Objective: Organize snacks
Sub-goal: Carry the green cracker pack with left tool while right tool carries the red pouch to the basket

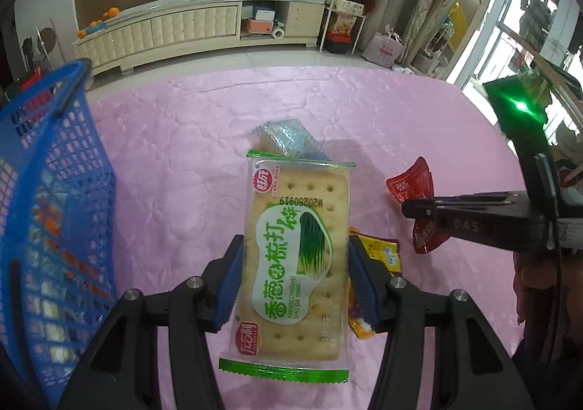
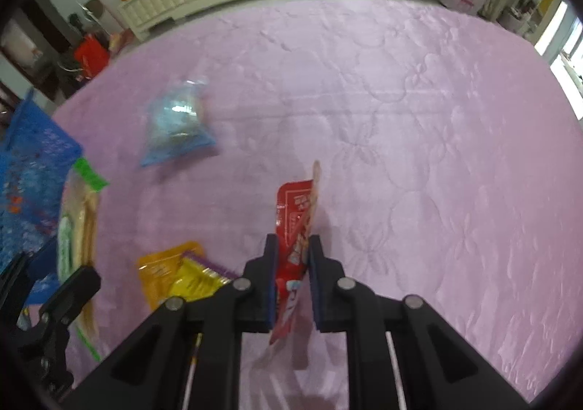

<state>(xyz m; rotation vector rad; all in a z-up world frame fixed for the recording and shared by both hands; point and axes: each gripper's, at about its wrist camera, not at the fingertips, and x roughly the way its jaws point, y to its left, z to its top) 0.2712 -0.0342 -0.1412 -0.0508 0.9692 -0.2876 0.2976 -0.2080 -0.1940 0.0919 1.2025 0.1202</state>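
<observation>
- A green-trimmed cracker packet sits lengthwise between the blue pads of my left gripper, both pads pressed flat against its long sides, above the pink quilted cloth.
- The same cracker packet shows edge-on and blurred at the left of my right wrist view, with part of the left gripper dark below it.
- My right gripper is nearly closed on a red snack sachet, which stands on edge between the pads and sticks out past the fingertips.
- From the left wrist view, that red snack sachet shows on both sides of my right gripper, which reaches in from the right; a green light glows on the unit above it.
- A yellow snack packet lies on the cloth just beside the cracker packet's right edge, partly hidden by my left gripper's right finger; the right wrist view shows the yellow snack packet with a purple strip along one edge.
- A clear blue-tinted bag lies beyond the far end of the cracker packet; in the right wrist view the bag rests well apart from the red sachet.
- A blue mesh basket stands at the left edge of the cloth, packets showing through its sides.
- A cream cabinet lines the far wall.
</observation>
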